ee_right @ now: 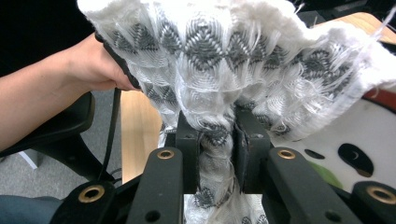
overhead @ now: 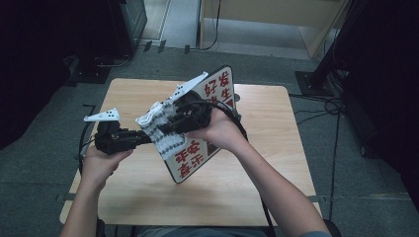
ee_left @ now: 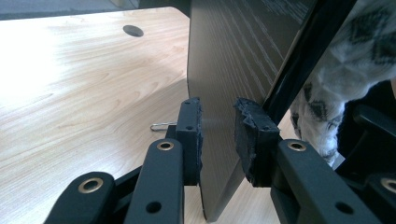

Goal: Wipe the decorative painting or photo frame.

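Currently, a sign board (overhead: 197,143) is being held tilted on edge above the tabletop (overhead: 267,148), clamped at its lower edge by the left gripper (ee_left: 218,135). A white patterned cloth (ee_right: 210,70) is being pinched in a bunch by the right gripper (ee_right: 215,154) and pressed against the board's printed face. For a clean wipe, the board should be kept steady while the cloth is being drawn flat across the face, with 2 firm grips being maintained.
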Action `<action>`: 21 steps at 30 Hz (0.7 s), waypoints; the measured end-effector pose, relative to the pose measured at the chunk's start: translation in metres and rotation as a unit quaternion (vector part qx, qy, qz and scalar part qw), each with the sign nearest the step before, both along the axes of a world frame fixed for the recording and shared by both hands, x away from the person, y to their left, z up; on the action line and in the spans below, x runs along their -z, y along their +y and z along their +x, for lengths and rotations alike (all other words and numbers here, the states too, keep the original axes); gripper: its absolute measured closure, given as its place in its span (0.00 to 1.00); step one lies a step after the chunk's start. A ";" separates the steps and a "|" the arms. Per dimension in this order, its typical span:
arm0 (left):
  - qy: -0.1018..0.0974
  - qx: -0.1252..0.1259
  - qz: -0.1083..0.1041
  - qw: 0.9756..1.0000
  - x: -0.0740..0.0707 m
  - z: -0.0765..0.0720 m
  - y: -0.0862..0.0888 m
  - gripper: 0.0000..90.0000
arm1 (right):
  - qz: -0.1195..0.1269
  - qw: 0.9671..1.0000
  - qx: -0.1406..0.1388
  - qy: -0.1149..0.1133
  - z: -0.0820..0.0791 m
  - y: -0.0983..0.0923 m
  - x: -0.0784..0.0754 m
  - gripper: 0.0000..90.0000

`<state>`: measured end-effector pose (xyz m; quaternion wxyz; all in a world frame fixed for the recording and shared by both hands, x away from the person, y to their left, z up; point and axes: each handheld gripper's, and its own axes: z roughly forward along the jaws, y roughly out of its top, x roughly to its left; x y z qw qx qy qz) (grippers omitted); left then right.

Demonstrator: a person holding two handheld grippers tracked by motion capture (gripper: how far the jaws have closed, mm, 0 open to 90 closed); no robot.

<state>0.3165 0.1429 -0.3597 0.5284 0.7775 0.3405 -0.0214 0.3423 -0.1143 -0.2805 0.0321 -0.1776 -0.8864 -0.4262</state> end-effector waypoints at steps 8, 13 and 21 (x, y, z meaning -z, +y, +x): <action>0.000 -0.001 -0.002 1.000 0.000 0.000 0.000 0.80 | -0.001 1.000 -0.006 -0.002 -0.001 0.000 0.007 0.84; 0.000 -0.001 -0.002 1.000 0.000 0.000 -0.001 0.80 | -0.002 1.000 -0.007 0.000 -0.002 -0.001 0.011 0.84; -0.001 -0.001 -0.002 1.000 0.000 0.000 -0.001 0.80 | -0.003 1.000 -0.007 0.005 -0.004 -0.002 0.018 0.84</action>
